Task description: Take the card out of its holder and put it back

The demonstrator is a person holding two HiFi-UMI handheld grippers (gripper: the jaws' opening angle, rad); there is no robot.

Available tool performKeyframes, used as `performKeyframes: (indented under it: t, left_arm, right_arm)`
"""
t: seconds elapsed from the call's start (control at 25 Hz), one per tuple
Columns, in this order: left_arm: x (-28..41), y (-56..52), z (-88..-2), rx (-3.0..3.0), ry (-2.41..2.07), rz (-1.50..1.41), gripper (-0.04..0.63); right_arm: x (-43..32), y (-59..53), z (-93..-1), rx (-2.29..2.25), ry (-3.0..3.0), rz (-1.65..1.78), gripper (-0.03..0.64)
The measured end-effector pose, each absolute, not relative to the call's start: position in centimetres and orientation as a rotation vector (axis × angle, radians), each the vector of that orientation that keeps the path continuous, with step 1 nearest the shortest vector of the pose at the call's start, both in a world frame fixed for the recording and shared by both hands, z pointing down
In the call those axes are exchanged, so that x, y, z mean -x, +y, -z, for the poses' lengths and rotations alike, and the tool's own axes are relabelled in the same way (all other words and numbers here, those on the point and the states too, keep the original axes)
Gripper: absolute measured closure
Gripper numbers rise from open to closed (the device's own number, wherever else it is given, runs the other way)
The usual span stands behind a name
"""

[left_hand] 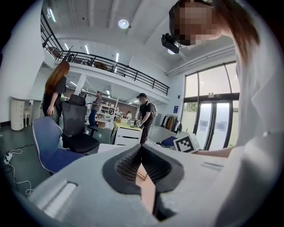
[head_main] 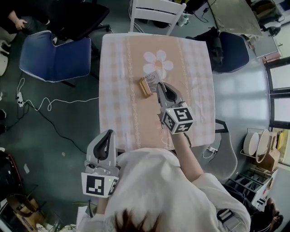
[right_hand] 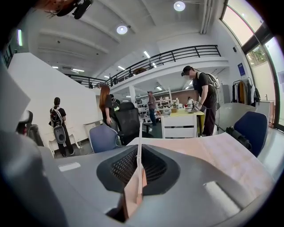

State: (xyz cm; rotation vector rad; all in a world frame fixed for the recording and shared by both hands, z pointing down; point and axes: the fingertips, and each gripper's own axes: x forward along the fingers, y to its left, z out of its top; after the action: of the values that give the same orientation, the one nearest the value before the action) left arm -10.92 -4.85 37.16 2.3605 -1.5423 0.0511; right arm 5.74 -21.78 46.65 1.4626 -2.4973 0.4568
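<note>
A small wooden card holder (head_main: 145, 87) lies near the middle of the table (head_main: 122, 68), which has a pink checked cloth. My right gripper (head_main: 159, 86) is shut on a pale card (head_main: 152, 79), held just right of the holder and above it. In the right gripper view the card (right_hand: 140, 133) stands edge-on between the pads of that gripper (right_hand: 140, 153). My left gripper (head_main: 108, 135) hangs off the table's near left corner. Its jaws (left_hand: 141, 148) are shut with nothing in them. The right gripper's marker cube (left_hand: 186, 142) shows beyond them.
A blue chair (head_main: 56, 54) stands left of the table, a white chair (head_main: 152, 11) at its far end, a dark chair with a bag (head_main: 226, 50) at its right. A white cable (head_main: 41, 106) runs over the floor. Several people stand farther off (right_hand: 202, 97).
</note>
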Motion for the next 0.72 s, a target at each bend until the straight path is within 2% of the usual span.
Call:
performKeyframes:
  t: [0.72]
  left_arm:
    - [11.1, -5.2, -37.0, -2.346, -1.557, -0.037, 0.595]
  right_arm:
    - [-5.6, -22.2, -48.3, -1.43, -2.422, -0.499, 0.6]
